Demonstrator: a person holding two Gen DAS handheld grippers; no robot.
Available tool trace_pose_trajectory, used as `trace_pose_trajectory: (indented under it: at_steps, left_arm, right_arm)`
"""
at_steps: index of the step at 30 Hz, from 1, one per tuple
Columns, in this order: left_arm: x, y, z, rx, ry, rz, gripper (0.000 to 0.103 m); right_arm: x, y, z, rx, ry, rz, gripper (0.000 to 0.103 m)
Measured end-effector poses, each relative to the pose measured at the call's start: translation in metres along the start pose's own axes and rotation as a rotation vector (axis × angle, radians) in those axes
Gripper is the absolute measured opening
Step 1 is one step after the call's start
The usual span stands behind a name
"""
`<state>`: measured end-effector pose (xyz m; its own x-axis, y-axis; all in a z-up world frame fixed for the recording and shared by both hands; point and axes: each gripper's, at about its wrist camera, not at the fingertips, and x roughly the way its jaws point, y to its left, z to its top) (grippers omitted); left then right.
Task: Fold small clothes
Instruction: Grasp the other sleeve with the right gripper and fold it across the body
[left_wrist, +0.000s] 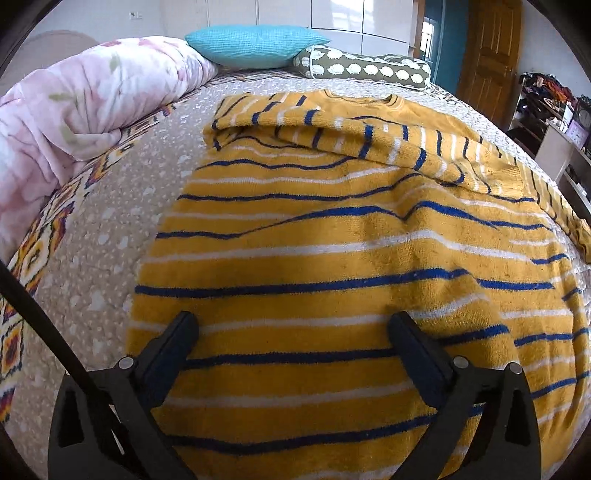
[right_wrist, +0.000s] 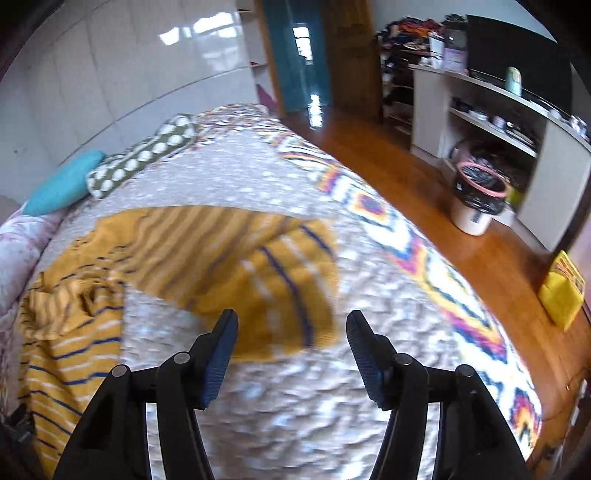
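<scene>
Striped yellow sweater (left_wrist: 332, 236) flat on bedspread (left_wrist: 110, 229), one sleeve (right_wrist: 273, 273) out to side. Left gripper (left_wrist: 291, 332) wide, empty, over body; right gripper (right_wrist: 291, 325) wide, empty, near cuff. Prob soft, light, floppy knit; pinch cuff/hem edge.

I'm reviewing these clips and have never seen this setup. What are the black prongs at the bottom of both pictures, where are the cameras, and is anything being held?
No robot here: a person holds a two-finger gripper in each hand, each with a fisheye camera looking along its fingers. One picture shows the left gripper open above a yellow striped sweater on the bed. The other shows the right gripper open near the sweater's sleeve. Neither holds anything. Pillows lie at the head.
</scene>
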<state>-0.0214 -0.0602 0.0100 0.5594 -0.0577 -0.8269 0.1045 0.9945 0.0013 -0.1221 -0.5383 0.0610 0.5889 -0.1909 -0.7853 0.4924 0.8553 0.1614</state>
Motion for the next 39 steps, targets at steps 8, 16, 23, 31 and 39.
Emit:
trace_pose_trajectory:
  at_steps: [8, 16, 23, 31, 39]
  left_arm:
    - [-0.006, 0.003, -0.001, -0.017, -0.022, -0.041, 0.103]
    - [-0.008, 0.003, -0.002, -0.004, -0.030, -0.041, 0.103]
    - [-0.015, 0.006, -0.004, -0.022, -0.055, -0.073, 0.100]
    - [-0.056, 0.024, -0.012, 0.008, -0.118, -0.063, 0.060]
    - [-0.056, 0.083, -0.002, -0.150, -0.120, 0.002, 0.064]
  right_arm:
    - [0.037, 0.012, -0.003, -0.054, 0.031, -0.102, 0.078]
    - [0.014, 0.066, -0.031, -0.425, -0.067, -0.115, 0.084]
    - [0.035, 0.064, -0.023, -0.429, -0.011, -0.181, 0.029]
    - [-0.052, 0.082, 0.022, -0.174, -0.033, 0.137, 0.026]
    - [-0.061, 0.232, 0.008, -0.213, 0.063, 0.585, 0.026]
